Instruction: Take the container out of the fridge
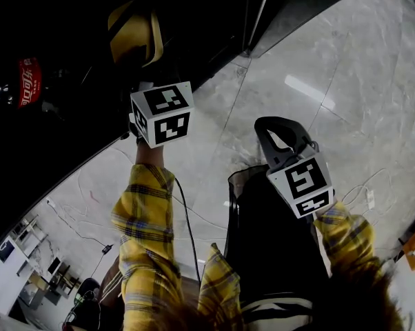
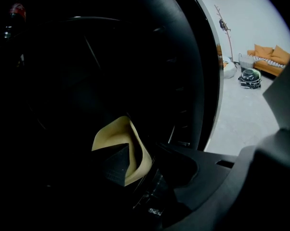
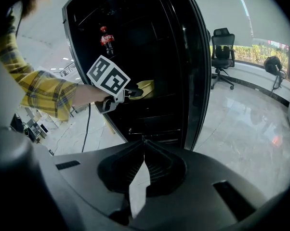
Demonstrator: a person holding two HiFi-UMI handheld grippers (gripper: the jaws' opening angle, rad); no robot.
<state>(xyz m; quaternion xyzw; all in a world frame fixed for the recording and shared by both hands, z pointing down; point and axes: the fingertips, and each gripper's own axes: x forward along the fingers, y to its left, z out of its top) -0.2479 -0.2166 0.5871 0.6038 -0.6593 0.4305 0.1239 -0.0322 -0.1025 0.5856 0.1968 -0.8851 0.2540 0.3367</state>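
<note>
L tongs [image 2: 141,163]: reaching into the fridge [image 3: 150,57], clamped on the container [image 2: 128,143]. One dark jaw sits inside it, the other outside, w/ the yellow wall pinched btwn.
Container: yellow, soft-looking, rim bent where gripped. It's in the dark fridge interior, just ahead of the L marker cube [image 1: 163,112]. Can't tell if it rests on a shelf.
R tongs [image 3: 142,142]: jaws closed, tips touching, nothing btwn them. Held outside the fridge over the floor [image 1: 318,81], well apart from the container and pointing toward the fridge.
Cola bottle [image 3: 106,38]: upright, red label, on a higher level inside the fridge, up and to the L of the container.
Sleeves: yellow plaid on L arm [image 1: 142,212]; same plaid behind the R cube [image 1: 304,181].
Floor: glossy pale stone tiles, thin black cable [image 1: 187,219] trailing from the L arm.
Bkgd: black office chair [image 3: 222,44] by the windows; orange sofa [image 2: 272,57] at the far wall.
</note>
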